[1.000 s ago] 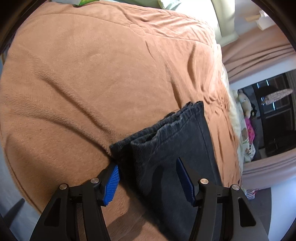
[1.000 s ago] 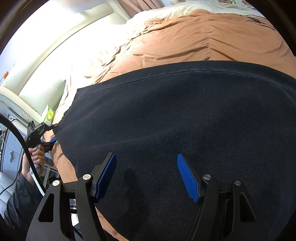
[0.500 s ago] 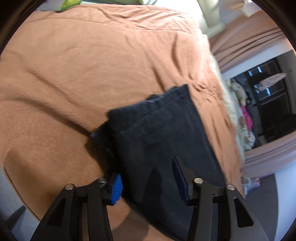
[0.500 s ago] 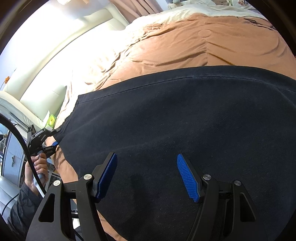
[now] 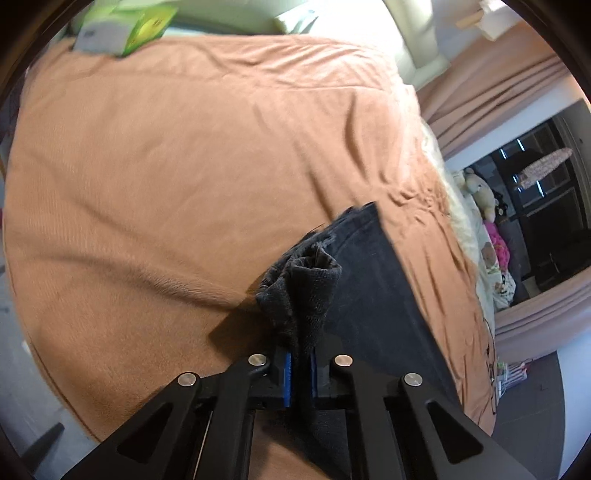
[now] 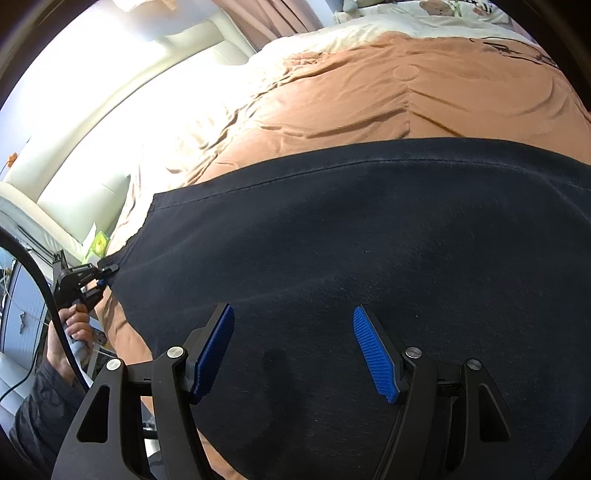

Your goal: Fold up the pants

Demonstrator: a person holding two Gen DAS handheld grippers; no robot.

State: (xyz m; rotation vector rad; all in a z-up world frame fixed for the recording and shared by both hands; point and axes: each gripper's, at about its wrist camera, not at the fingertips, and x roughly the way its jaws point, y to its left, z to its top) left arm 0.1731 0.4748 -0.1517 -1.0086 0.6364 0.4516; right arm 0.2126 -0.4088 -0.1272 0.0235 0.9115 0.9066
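Location: on the bed's near edge, dark pants lie flat over the orange blanket, one leg end reaching toward the headboard-side corner.
Condition: fabric spread smooth; the leg end bunched and raised off the blanket.
Progress: judged early; the legs appear laid together, no crosswise fold yet visible; folding the length over remains.
Left gripper: blue pads closed tight on the bunched leg end, cloth pinched between them.
Right gripper: jaws wide apart above the pants' broad middle, holding nothing; contact with the cloth cannot be told.
Surroundings: green box at the bed's far corner.
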